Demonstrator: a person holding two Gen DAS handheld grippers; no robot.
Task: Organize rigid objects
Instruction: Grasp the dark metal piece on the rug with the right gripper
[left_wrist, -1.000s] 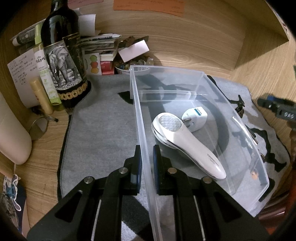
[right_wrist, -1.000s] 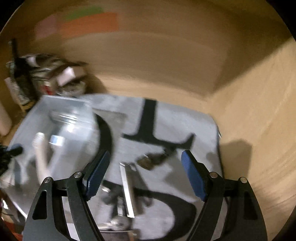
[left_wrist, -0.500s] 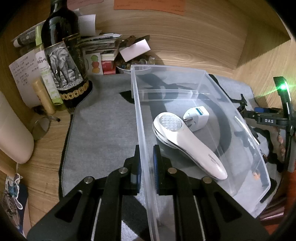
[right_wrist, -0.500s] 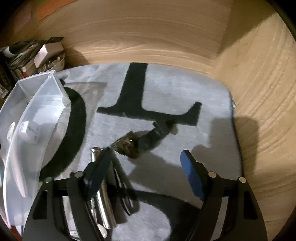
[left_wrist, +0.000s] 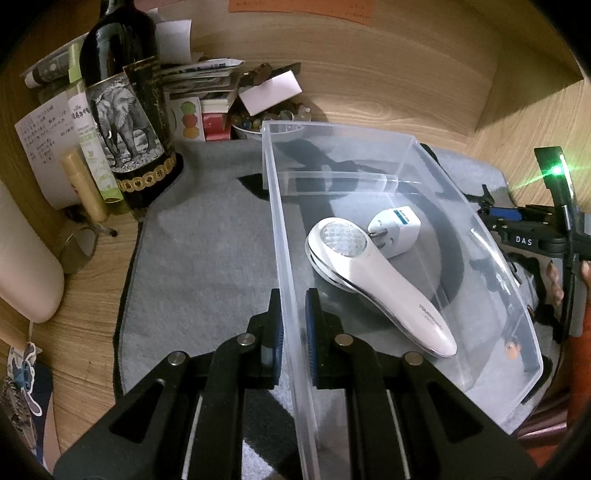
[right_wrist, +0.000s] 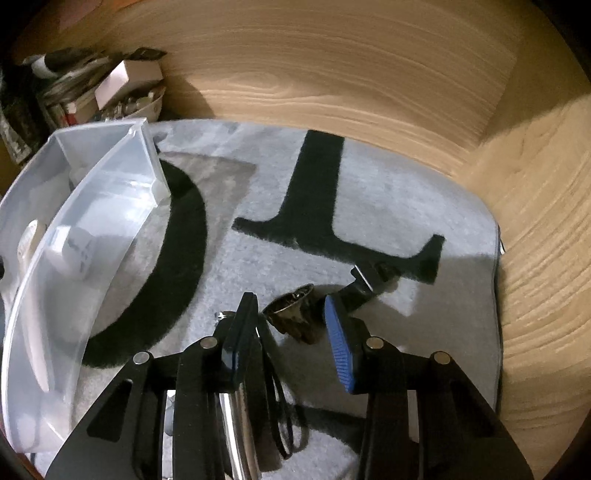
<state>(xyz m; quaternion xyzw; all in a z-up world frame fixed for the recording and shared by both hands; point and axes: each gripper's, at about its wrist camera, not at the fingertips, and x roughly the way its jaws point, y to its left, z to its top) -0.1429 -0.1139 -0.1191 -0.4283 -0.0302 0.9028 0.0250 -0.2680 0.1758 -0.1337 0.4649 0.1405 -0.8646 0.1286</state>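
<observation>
A wooden table (left_wrist: 388, 92) with a wooden back wall and a side panel at its right edge carries a grey mat (left_wrist: 207, 258) printed with big black letters. At the table's left edge stand a cream cylinder (left_wrist: 22, 266), a handwritten note (left_wrist: 40, 147), a small tan tube (left_wrist: 83, 188) and a dark bottle (left_wrist: 125, 122) with an elephant label. Behind them, along the back edge, lie stacked papers, small boxes and a bowl of beads (left_wrist: 266, 118).

On the mat sits a clear plastic bin (left_wrist: 491, 266). The left tool (left_wrist: 293, 317) is clamped tight on the bin's left wall, one finger outside and one inside. In the bin lie a white handheld device (left_wrist: 373, 284) and, just beside its round head, a white plug adapter (left_wrist: 397, 230).

Right of the bin, near the mat's front edge, a small dark metal object (right_wrist: 295, 314) lies on the mat, with a black clip (right_wrist: 369, 284) just behind it. The right tool (right_wrist: 291, 325) reaches down over the metal object with a finger on either side; its jaws are closing and a gap shows on each side. A shiny metal bar (right_wrist: 236, 424) and a black loop (right_wrist: 280, 417) lie under its left finger.
</observation>
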